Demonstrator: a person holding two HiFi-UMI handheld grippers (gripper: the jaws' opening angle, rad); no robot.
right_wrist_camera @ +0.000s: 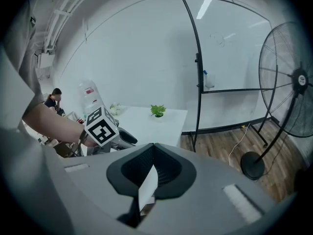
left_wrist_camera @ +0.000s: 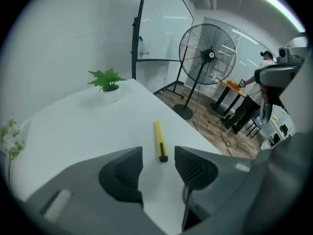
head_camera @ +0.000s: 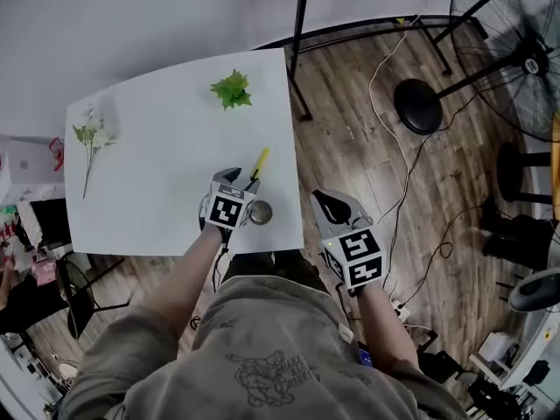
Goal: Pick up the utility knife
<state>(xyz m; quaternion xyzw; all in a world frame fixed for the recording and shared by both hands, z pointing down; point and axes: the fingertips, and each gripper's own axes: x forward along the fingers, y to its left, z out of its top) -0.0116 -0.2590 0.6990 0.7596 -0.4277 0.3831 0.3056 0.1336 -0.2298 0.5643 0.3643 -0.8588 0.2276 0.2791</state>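
The utility knife (head_camera: pixel 260 164) is a slim yellow stick with a black end, lying on the white table (head_camera: pixel 157 147) near its right front corner. In the left gripper view the knife (left_wrist_camera: pixel 158 137) lies just ahead of the gap between the jaws, its black end nearest. My left gripper (head_camera: pixel 240 178) hovers low over the table, open, with nothing held. My right gripper (head_camera: pixel 326 202) hangs off the table's right edge above the wood floor. In its own view the right gripper (right_wrist_camera: pixel 153 147) has its jaws shut together, empty.
A small green plant (head_camera: pixel 232 88) stands at the table's far side and a white flower sprig (head_camera: pixel 91 136) lies at its left. A small round metal object (head_camera: pixel 261 212) sits beside the left gripper. A fan (head_camera: pixel 516 51), stand legs and cables occupy the floor on the right.
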